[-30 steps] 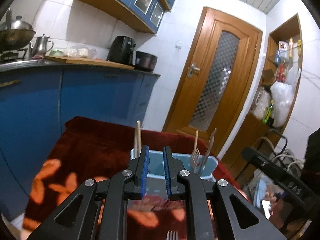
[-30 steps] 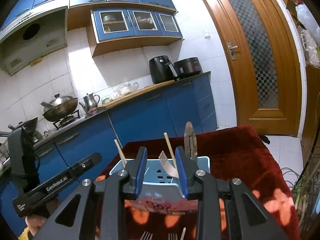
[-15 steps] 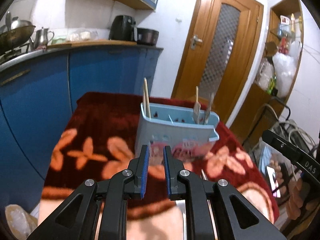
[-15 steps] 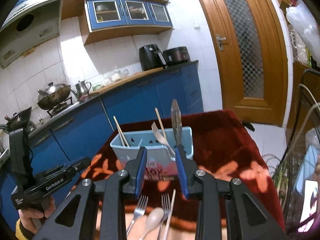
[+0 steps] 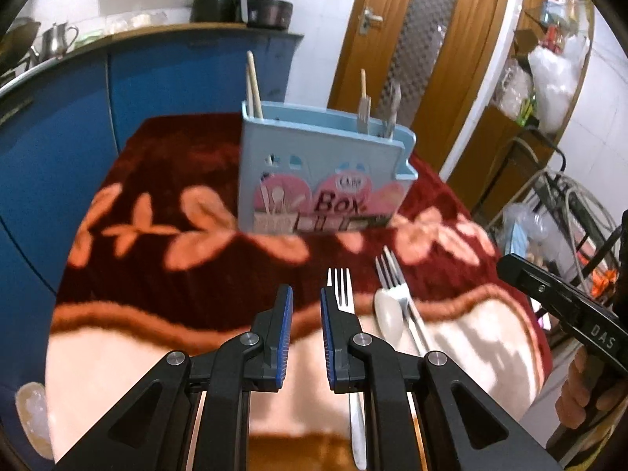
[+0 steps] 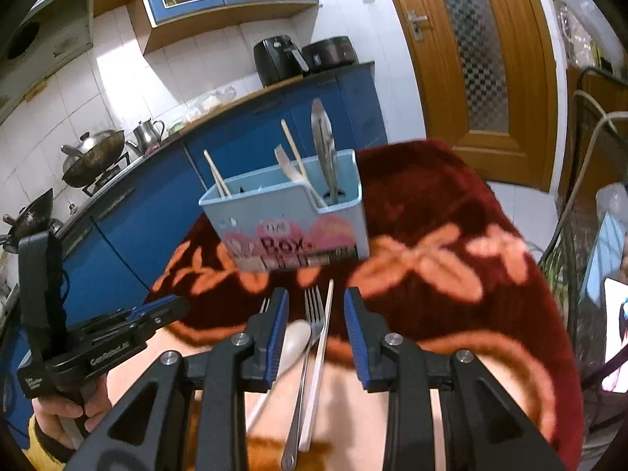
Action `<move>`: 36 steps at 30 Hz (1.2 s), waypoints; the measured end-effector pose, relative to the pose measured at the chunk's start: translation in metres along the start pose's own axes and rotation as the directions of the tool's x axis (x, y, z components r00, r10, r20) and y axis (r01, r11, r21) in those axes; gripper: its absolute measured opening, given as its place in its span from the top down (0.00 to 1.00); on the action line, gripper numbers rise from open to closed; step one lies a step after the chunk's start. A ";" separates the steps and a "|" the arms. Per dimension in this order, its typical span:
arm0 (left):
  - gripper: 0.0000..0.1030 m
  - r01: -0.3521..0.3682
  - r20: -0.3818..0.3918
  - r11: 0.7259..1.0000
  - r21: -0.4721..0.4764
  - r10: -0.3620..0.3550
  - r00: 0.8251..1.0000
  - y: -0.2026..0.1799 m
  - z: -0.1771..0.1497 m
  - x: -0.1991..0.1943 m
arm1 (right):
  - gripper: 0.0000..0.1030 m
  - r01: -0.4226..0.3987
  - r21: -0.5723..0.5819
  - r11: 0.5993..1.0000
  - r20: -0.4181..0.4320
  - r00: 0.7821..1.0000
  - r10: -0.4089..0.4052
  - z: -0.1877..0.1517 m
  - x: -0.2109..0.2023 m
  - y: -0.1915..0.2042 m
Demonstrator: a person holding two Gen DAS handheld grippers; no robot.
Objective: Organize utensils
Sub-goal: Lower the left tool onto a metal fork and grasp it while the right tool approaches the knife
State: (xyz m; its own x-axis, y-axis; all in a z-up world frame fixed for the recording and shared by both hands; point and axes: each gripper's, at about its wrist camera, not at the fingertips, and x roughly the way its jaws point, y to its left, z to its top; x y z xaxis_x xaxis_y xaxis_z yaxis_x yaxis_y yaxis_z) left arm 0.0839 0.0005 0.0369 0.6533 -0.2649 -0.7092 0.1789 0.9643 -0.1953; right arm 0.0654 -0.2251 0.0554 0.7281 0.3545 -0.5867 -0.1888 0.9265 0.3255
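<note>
Partly done: light-blue plastic utensil box (image 6: 290, 212) already holds chopsticks, fork, tongs. Two steel forks (image 5: 340, 286), white spoon (image 5: 388, 316) & chopstick lie on the blanket. Left gripper (image 5: 306, 302) narrow gap, right gripper (image 6: 316, 310) wider; both w/ nothing in them.

We saw a black air fryer (image 6: 274, 61) and a dark cooker (image 6: 329, 52) on the blue counter (image 6: 235, 141), a kettle (image 6: 148, 133), and 1 wooden door (image 6: 475, 59).

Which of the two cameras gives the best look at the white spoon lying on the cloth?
The left wrist view: the spoon's bowl lies in plain sight beside a fork. In the right wrist view, a gripper finger covers part of the spoon.
</note>
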 end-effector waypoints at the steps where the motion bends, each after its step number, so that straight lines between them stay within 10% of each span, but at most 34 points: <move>1: 0.86 0.001 -0.011 1.000 0.001 -0.001 1.000 -0.001 -0.002 0.002 | 0.68 -0.001 0.005 1.000 -0.005 1.000 0.001 -0.003 0.000 -0.001; 36: 0.86 0.034 -0.329 0.998 0.049 -0.016 0.944 -0.038 -0.018 0.067 | 0.63 -0.003 0.127 0.992 -0.046 0.999 0.009 -0.038 0.012 -0.065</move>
State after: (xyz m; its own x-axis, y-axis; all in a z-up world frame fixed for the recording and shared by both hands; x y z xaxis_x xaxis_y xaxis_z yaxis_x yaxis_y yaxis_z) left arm 0.1077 -0.0543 -0.0158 0.3715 -0.2660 -0.8895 0.2369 0.9535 -0.1862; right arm 0.0609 -0.2767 -0.0010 0.6950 0.3679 -0.6177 -0.1052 0.9020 0.4188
